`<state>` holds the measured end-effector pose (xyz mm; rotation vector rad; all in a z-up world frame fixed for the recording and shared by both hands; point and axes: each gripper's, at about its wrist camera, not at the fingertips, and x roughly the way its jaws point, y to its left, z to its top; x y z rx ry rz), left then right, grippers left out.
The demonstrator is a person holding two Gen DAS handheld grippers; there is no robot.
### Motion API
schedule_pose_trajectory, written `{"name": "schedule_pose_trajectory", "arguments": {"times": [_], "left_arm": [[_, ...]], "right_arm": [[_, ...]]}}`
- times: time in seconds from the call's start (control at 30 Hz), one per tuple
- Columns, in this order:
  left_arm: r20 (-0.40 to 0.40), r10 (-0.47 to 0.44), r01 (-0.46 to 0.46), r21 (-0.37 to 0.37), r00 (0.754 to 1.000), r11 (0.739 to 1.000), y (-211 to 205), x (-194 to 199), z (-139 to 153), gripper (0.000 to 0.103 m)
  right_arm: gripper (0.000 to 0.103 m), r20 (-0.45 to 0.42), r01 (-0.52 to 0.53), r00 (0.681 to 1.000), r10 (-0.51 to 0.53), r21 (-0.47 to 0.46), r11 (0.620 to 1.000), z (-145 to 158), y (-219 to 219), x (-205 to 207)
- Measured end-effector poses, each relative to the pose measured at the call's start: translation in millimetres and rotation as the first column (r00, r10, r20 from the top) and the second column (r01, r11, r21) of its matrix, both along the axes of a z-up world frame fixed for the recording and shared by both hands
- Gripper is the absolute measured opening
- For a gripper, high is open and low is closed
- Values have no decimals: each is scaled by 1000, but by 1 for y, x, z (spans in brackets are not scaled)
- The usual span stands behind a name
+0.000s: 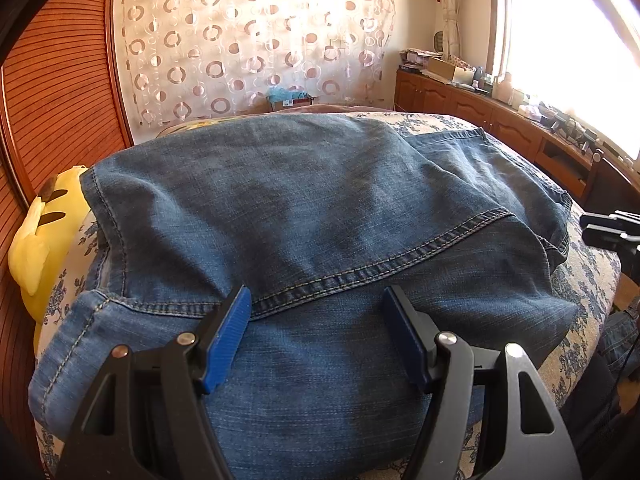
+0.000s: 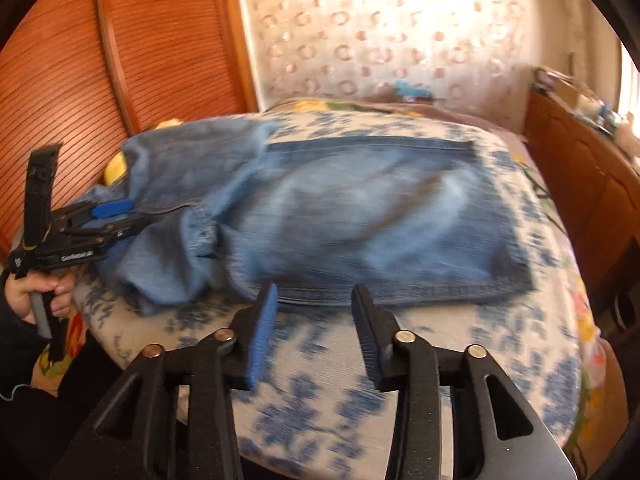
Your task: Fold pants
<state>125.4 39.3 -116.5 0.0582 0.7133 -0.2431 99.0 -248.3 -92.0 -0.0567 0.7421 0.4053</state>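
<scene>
Blue denim pants (image 1: 320,208) lie folded across the floral bedspread (image 2: 328,392), their stitched seam running in front of my left gripper (image 1: 316,296). That gripper is open, its blue-padded fingers (image 1: 228,336) spread wide over flat denim with no cloth pinched between them. In the right wrist view the pants (image 2: 360,208) look blurred, with a bunched part at the left. My right gripper (image 2: 316,292) is open over the bedspread, just short of the pants' near hem, and holds nothing. A hand (image 2: 40,292) holds the left gripper (image 2: 116,218) at the pants' left end.
A yellow plush cushion (image 1: 44,240) lies at the bed's left side against a slatted wooden panel (image 1: 60,80). A low wooden cabinet (image 1: 500,120) with clutter on top runs along the right under a bright window. A circle-patterned curtain (image 1: 248,40) hangs behind the bed.
</scene>
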Motion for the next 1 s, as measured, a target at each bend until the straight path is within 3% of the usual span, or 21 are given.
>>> {"name": "schedule_pose_trajectory", "arguments": {"times": [0.3,0.4,0.53,1.0], "left_arm": [[2,0,0,6,1000,1000,-1,1,1,68],[4,-1,1,11,1000,1000,-1,1,1,68],[4,0,0,10,1000,1000,0,0,2,69],[6,-1,1,11,1000,1000,0,1,1,69]], "right_arm": [[51,62,214,975,-212,-18,977,-4,-59,5],[51,32,256,966,-255,-9,967,-10,-71,11],[53,-21,290,957,-290,23,957,-17,-87,17],[55,-75,352,934,-349,40,935,-13,-108,46]]}}
